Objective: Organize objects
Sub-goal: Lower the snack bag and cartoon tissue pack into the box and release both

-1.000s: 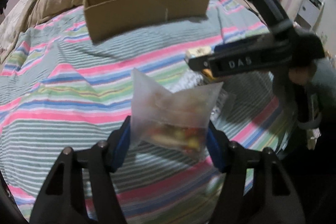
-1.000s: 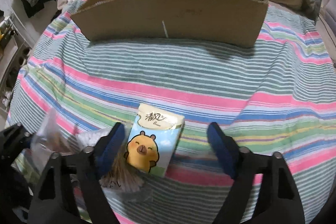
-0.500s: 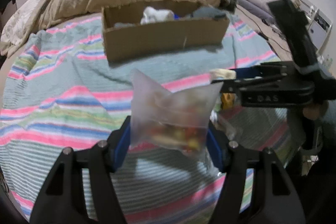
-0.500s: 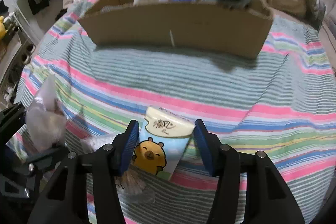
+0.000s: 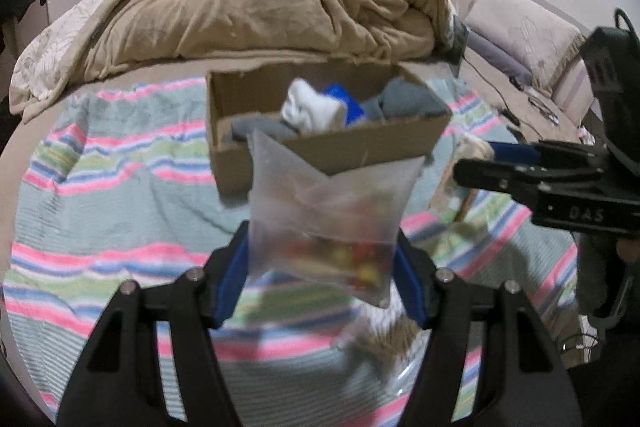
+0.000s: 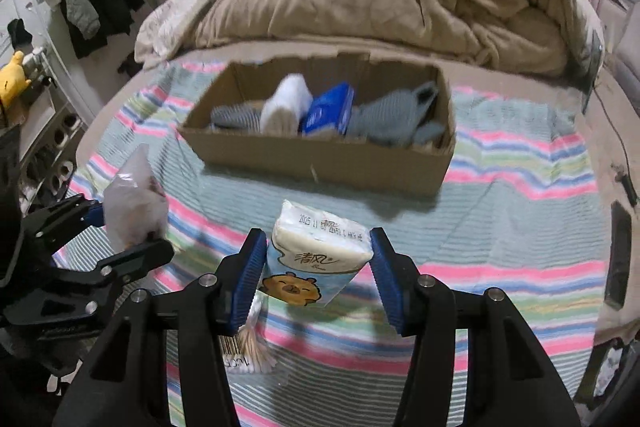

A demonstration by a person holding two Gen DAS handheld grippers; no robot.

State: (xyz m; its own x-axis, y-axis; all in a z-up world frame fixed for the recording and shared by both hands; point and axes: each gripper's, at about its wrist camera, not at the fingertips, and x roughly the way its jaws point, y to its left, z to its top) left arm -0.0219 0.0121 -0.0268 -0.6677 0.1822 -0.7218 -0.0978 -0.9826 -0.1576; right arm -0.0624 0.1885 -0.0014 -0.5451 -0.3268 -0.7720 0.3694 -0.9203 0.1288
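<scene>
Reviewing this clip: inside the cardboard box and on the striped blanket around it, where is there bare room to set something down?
The cardboard box is crowded: grey cloth, white roll and blue pack fill its floor. Free patches: striped blanket right of the box, and the band between its front wall and the tissue pack. The cotton swabs crowd the near edge.

Both grippers share one build. The left gripper (image 5: 322,269) has two matte black angular arms with triangular cut-outs, each tipped by a blue ribbed pad and fixed with round silver screws. The right gripper (image 6: 318,277) matches it: black arms, blue ridged pads, silver screw heads. Seen from the left wrist, its black side bar carries pale raised lettering (it reads "DAS"), with a black cable looping above.
</scene>
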